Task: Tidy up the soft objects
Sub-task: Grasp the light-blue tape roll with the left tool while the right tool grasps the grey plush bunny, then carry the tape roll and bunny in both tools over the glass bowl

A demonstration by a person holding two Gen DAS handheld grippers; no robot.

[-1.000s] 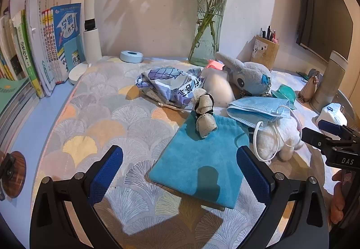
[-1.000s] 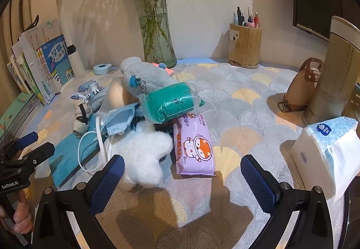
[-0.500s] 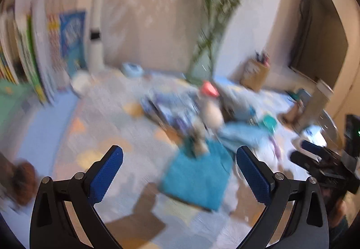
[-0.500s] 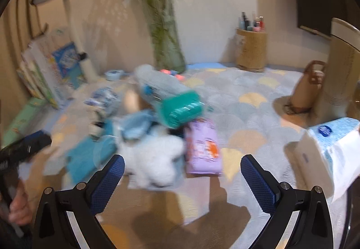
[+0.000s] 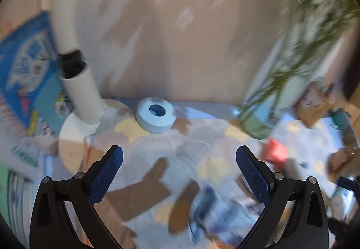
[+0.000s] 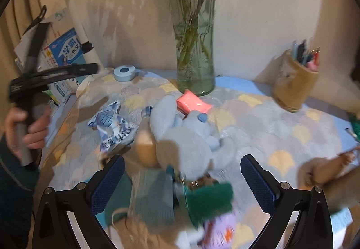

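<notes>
Both views are motion-blurred. My right gripper (image 6: 182, 168) is open and empty above a grey-blue plush toy (image 6: 186, 136). Around the plush lie a crumpled blue-white packet (image 6: 112, 127), a pink pack (image 6: 193, 103), a face mask (image 6: 153, 197), a green roll (image 6: 211, 201) and a purple wipes pack (image 6: 218, 231). My left gripper (image 5: 178, 165) is open and empty over the patterned tablecloth (image 5: 157, 152), with the blurred blue-white packet (image 5: 216, 215) below it. It also shows at the left of the right wrist view (image 6: 45, 78), held in a hand.
A glass vase with stems (image 6: 194, 64) stands at the back. A pen holder (image 6: 294, 84) is at the right. A white lamp base (image 5: 78, 96), a round blue-white tape case (image 5: 156, 117) and upright books (image 5: 24, 64) stand at the back left.
Both grippers have swung forward and upward toward the back of the table. The left view now faces the wall, lamp and tape case. The right gripper has come over the plush toy.
</notes>
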